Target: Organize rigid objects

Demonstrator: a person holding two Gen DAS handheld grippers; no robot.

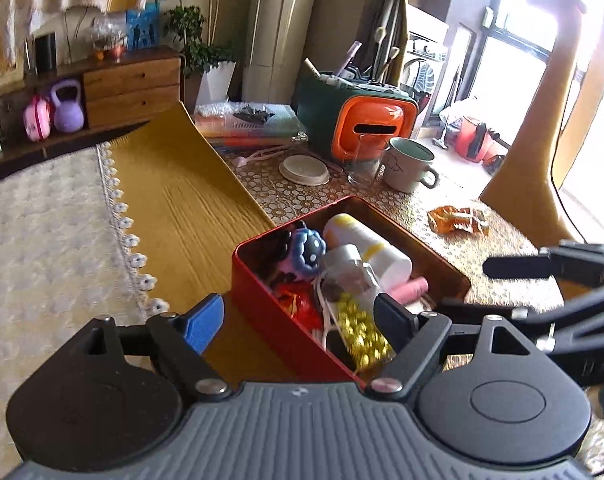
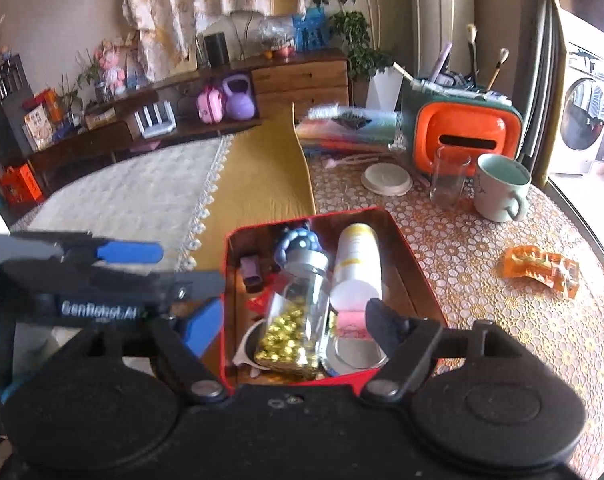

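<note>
A red tin box (image 1: 262, 300) (image 2: 224, 280) stands open on the patterned table. Inside lie a clear jar of gold beads (image 1: 352, 276) (image 2: 302, 304), a white bottle with yellow marks (image 1: 366, 240) (image 2: 356, 256), a blue flower toy (image 1: 308, 250) (image 2: 298, 244) and a pink piece (image 1: 412, 290) (image 2: 350, 322). My left gripper (image 1: 298, 318) (image 2: 174, 266) hovers open over the tin's near left side. My right gripper (image 2: 294, 320) (image 1: 482, 286) is open above the tin's near end. Neither set of pads presses on anything.
Behind the tin stand a pale mug (image 2: 498, 188), an empty glass (image 2: 448, 178), a white lid (image 2: 386, 178) and an orange-and-green case (image 2: 462, 136). An orange wrapper (image 2: 542, 266) lies to the right. A yellow mat (image 2: 262, 176) borders the table on the left.
</note>
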